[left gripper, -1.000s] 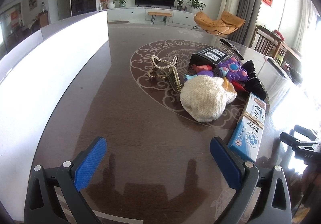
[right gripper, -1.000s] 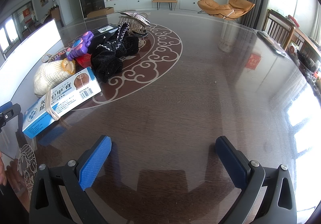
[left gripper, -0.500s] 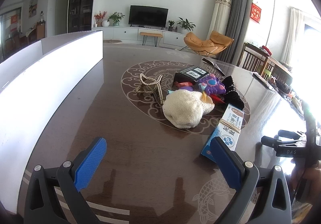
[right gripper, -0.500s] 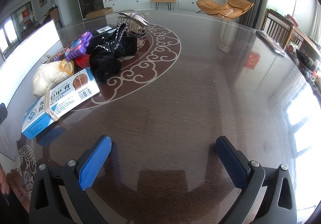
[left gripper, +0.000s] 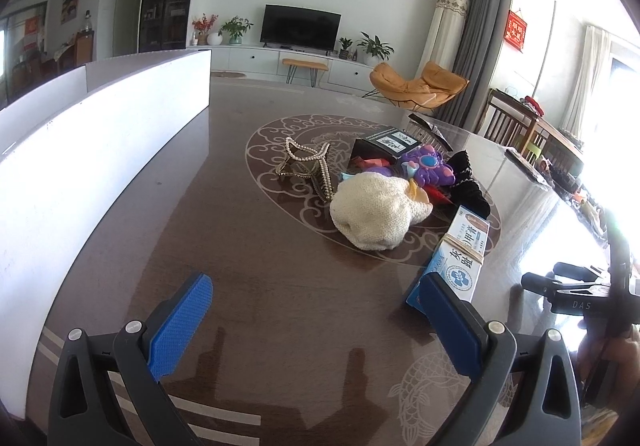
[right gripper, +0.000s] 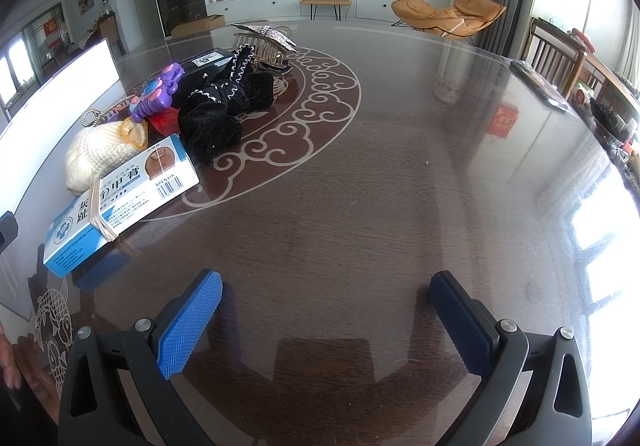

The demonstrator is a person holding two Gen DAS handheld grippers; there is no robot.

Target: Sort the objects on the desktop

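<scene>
A pile of small objects lies on the dark round table (left gripper: 248,270): a cream knitted pouch (left gripper: 374,214), a blue-and-white medicine box (left gripper: 456,256) bound by a rubber band, a purple toy (left gripper: 428,166), a pearl hair claw (left gripper: 308,166), a black velvet scrunchie (right gripper: 224,106) and a black box (left gripper: 390,140). My left gripper (left gripper: 320,322) hangs open near the table's front, its right finger beside the box end. My right gripper (right gripper: 326,320) is open over bare table, right of the medicine box (right gripper: 120,194). A rhinestone hair clip (right gripper: 266,36) lies at the far side of the pile.
A long white board (left gripper: 100,150) stands along the table's left side. The other gripper's body and a hand (left gripper: 592,310) show at the right of the left wrist view. A dark flat item (right gripper: 538,84) lies near the table's far right edge.
The left gripper tilted up and pulled back, then dropped slightly and drew nearer the pile. The right gripper has hardly moved. Both stay open.
</scene>
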